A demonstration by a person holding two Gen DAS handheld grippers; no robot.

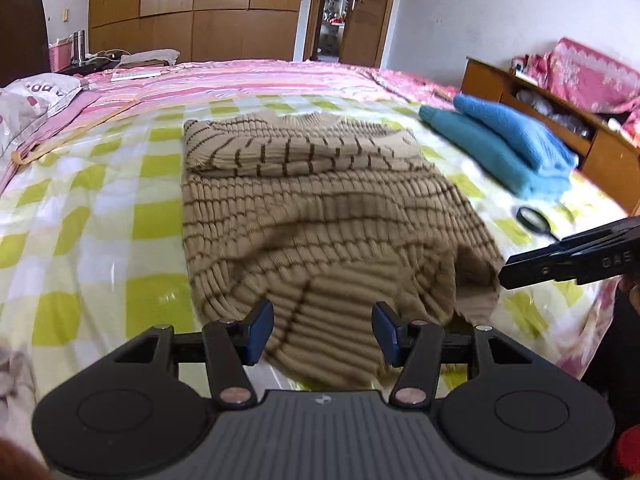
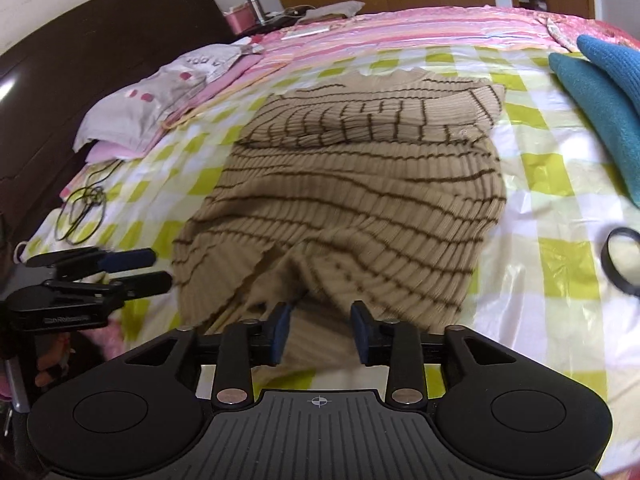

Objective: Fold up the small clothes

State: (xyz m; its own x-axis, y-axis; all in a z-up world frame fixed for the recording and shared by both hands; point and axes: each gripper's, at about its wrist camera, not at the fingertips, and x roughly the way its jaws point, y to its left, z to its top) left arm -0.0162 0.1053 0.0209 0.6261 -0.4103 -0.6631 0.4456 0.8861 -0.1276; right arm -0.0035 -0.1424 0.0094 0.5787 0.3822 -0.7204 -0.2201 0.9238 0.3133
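The tan ribbed knit sweater with dark stripes (image 1: 320, 208) lies on the green-checked bedsheet (image 1: 100, 216), sleeves folded across its chest, its near hem bunched and blurred. The left gripper (image 1: 323, 330) and right gripper (image 2: 319, 330) both stand wide open over that hem, gripping nothing. A folded blue knit garment (image 2: 600, 92) is cut off at the frame edge.

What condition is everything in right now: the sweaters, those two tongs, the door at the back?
Striped beige sweater: flat on the bed, sleeves folded across the chest, hem rumpled.
Blue sweater: folded, set aside on the bed.
Left tongs: open over the hem, gripping nothing.
Right tongs: open over the hem, gripping nothing.
Magnifying glass: lying flat on the bed.
Door: open.
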